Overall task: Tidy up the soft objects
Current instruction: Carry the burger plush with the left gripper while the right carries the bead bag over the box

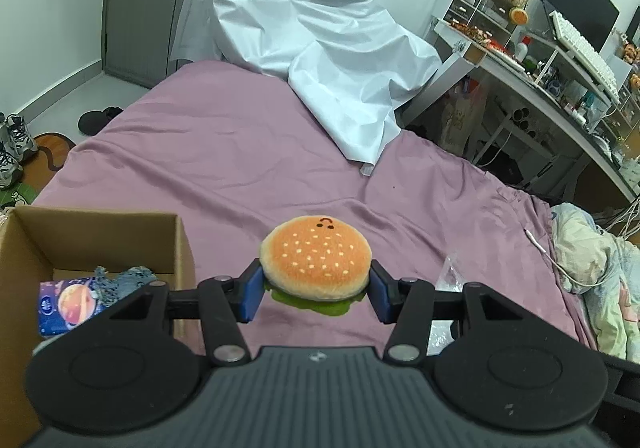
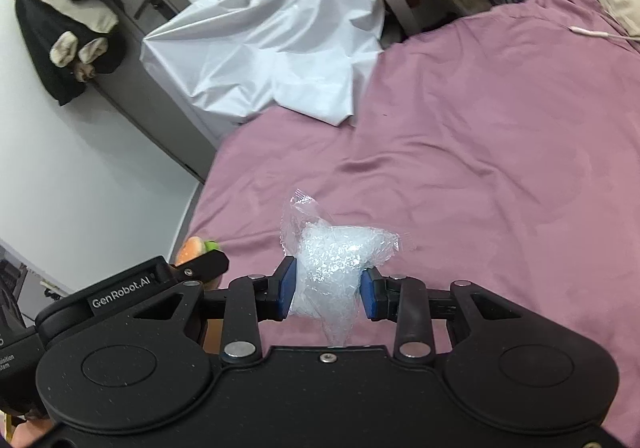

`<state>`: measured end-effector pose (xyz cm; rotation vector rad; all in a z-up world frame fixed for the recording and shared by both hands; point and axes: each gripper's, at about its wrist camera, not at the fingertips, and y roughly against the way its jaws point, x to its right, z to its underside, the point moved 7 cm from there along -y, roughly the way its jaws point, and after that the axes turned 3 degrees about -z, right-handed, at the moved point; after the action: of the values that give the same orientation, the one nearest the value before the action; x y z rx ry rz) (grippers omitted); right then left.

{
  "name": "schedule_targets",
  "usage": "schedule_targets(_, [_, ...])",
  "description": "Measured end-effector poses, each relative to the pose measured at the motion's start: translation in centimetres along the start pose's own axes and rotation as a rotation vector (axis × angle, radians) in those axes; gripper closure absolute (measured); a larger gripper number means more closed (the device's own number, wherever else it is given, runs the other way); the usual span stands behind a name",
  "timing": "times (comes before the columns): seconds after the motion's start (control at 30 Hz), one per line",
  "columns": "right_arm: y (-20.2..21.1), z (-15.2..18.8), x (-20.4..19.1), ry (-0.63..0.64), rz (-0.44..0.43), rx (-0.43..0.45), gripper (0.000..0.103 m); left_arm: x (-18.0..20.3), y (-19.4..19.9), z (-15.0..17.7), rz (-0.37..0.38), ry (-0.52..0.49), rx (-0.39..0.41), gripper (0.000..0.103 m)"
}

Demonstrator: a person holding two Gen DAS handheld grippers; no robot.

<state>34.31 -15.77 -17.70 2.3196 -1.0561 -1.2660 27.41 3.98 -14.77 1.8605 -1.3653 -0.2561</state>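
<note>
A purple bed (image 1: pixel 224 151) fills both views, with a crumpled white sheet (image 1: pixel 320 59) at its far side and an open cardboard box (image 1: pixel 92 236) at its near left edge. Above the bed, the left hand-held gripper (image 1: pixel 316 294) clamps a plush hamburger (image 1: pixel 315 262) just right of the box. The right hand-held gripper (image 2: pixel 328 292) squeezes a clear plastic bag (image 2: pixel 332 268) over the bed.

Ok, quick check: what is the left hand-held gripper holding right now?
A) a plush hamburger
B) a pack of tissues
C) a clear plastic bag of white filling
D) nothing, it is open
A: the left hand-held gripper is shut on the plush hamburger, its blue pads pressing both sides, above the purple bedsheet.
</note>
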Motion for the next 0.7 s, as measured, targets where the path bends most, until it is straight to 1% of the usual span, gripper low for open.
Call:
schedule_targets(0.43, [0.2,0.3,-3.9,0.058,-0.048,0.011,0.07,-2.6,3.2,-0.4,0.0,0.031,0.048,0.051])
schedule_targets(0.7, [-0.1,0.9,-6.2,0.08,-0.08,0.004,0.07,-5.0,5.0,-0.5,-0.017,0.053,0.069,0.051])
